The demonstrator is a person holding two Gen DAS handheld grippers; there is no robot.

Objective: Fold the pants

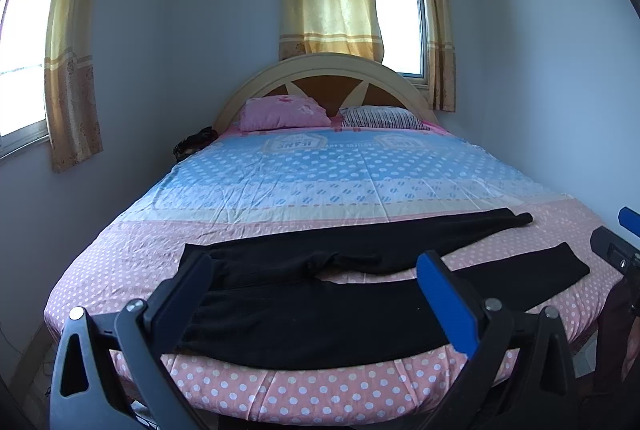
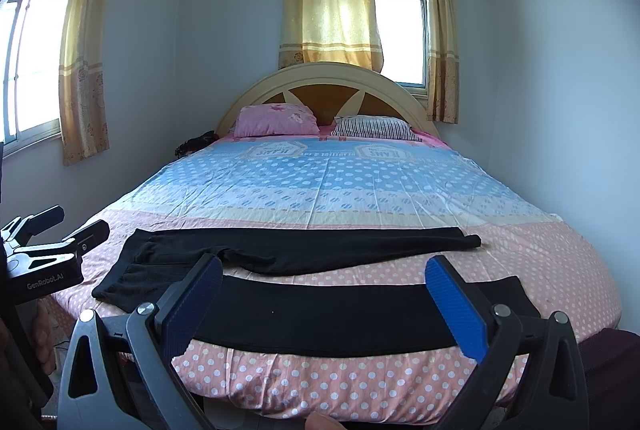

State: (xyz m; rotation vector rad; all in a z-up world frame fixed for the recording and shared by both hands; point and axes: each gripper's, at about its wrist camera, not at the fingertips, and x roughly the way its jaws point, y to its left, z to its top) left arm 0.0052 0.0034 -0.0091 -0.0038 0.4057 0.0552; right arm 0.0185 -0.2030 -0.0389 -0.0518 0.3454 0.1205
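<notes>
Black pants (image 1: 320,306) lie flat across the foot of the bed, waist to the left, the two legs spread apart and running right; they also show in the right wrist view (image 2: 320,322). My left gripper (image 1: 316,270) is open and empty, held above the waist and near leg. My right gripper (image 2: 324,272) is open and empty, held above the near leg. The right gripper also shows at the right edge of the left wrist view (image 1: 618,242), and the left gripper at the left edge of the right wrist view (image 2: 60,226).
The bed (image 1: 320,386) has a pink and blue dotted sheet. A pink pillow (image 1: 284,113) and a striped pillow (image 1: 380,117) lie by the arched headboard (image 1: 332,69). A dark object (image 1: 196,143) sits beside the bed at left. Walls and curtained windows surround it.
</notes>
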